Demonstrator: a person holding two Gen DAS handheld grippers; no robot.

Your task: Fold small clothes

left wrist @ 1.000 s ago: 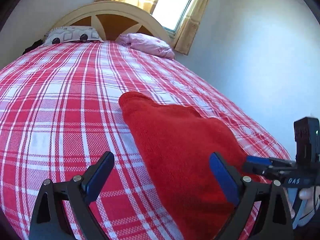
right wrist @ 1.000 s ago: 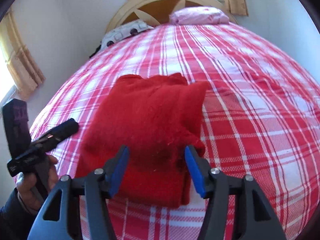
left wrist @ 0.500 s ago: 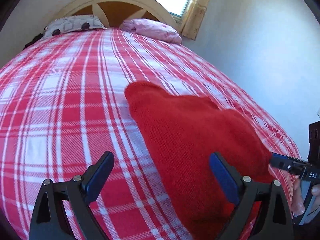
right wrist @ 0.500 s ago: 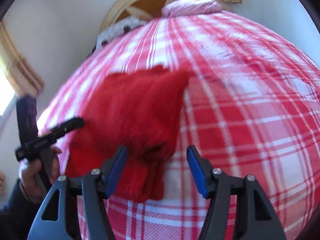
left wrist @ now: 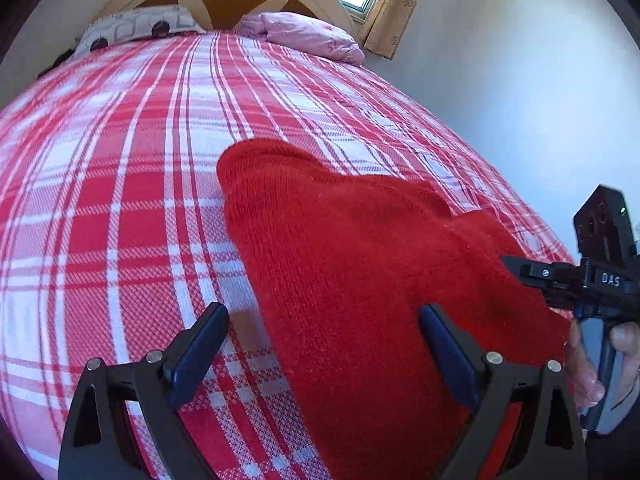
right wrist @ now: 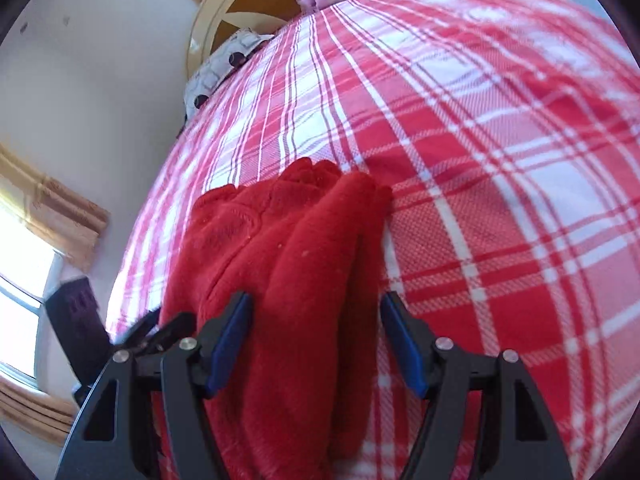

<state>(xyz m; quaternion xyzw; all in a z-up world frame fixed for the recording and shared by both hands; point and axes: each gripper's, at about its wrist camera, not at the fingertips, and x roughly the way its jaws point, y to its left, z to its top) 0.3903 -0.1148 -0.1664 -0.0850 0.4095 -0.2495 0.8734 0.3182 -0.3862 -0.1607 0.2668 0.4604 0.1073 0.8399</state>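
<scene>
Folded red garment [left wrist: 360,280] lies on the bed's plaid cover [left wrist: 120,220]. Right gripper [right wrist: 316,340]: fingers spreading, garment edge between them, unpinched. Left gripper [left wrist: 324,344]: fingers spread wide over garment's edge, gripping nothing.

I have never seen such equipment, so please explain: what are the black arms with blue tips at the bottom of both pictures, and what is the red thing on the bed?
Each picture comes from a camera on a hand-held gripper, looking along its two fingers. One view shows the left gripper, open; the other the right gripper, its jaws opening around a fold without pressing it. The red thing is a folded knitted garment lying on the red checked bedspread. Nothing is held. A person's hand grips the right gripper's handle.
</scene>
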